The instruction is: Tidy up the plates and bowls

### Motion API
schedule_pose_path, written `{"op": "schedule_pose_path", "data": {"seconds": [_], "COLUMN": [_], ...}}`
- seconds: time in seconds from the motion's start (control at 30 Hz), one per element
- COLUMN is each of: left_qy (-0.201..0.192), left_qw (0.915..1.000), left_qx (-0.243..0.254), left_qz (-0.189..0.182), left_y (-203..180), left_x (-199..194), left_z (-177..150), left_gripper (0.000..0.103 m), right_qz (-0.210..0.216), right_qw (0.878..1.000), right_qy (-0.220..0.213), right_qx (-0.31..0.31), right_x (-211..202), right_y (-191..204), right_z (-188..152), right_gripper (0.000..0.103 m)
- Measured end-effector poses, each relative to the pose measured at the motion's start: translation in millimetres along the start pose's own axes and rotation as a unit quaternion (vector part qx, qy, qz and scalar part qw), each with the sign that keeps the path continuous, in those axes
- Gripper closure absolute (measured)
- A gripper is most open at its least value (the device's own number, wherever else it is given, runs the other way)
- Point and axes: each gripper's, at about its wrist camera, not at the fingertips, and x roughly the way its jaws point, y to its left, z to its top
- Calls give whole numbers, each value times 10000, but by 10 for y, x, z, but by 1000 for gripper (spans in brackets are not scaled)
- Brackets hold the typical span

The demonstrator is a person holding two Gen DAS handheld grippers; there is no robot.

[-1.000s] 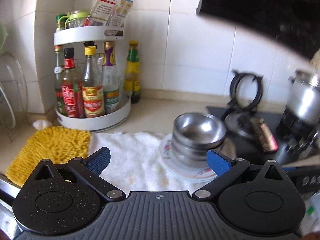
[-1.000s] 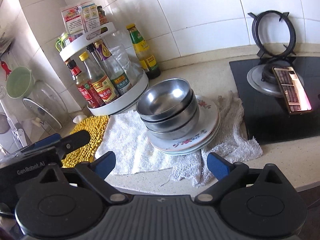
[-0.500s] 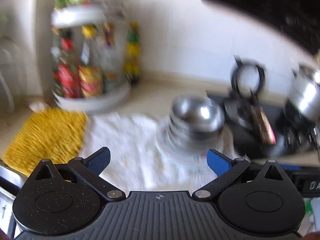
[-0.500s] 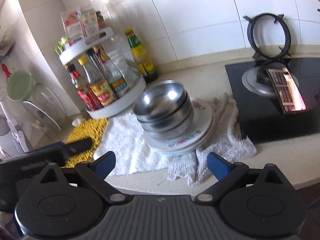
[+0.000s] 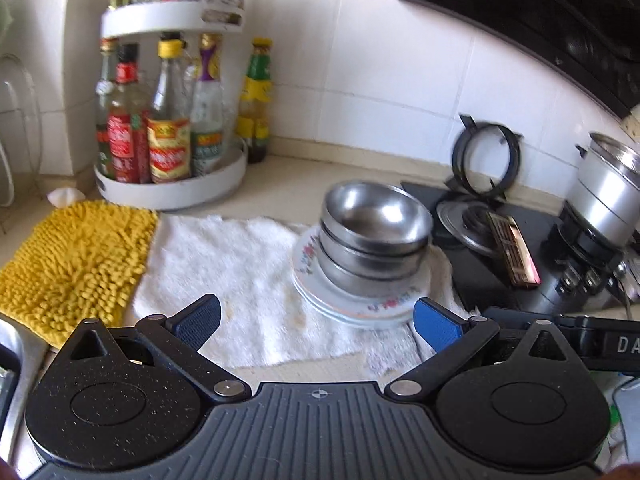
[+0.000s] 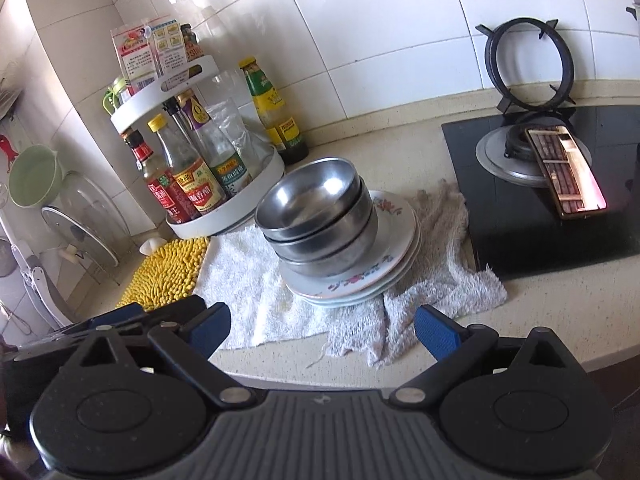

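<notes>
Both my left tool (image 5: pixel 316 316) and right tool (image 6: pixel 322 326) hung spread apart and empty short of the three nested steel bowls (image 6: pixel 316 216) on the floral plates (image 6: pixel 394 240) atop the white towel (image 6: pixel 256 292); lifting one-sided risked toppling the stack.

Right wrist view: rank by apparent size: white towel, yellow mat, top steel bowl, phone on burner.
Largest to smallest as they look:
1. white towel
2. top steel bowl
3. yellow mat and phone: too alike to rank; the left gripper hides part of the mat.
</notes>
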Motion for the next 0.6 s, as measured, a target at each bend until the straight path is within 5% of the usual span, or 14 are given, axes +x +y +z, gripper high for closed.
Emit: {"op": "schedule_pose_path", "data": {"seconds": [0.6], "left_qy": [174], "left_qw": [9995], "left_qx": [43], "left_qz": [278], "left_y": [26], "left_x": [93], "left_z": [1], "left_gripper": [0], "right_qz": [-549], "right_qw": [9985], "right_qy": [46], "right_qx": [5], "right_x": [139], "right_y": [-18], "right_z": [-41], "right_gripper": [0]}}
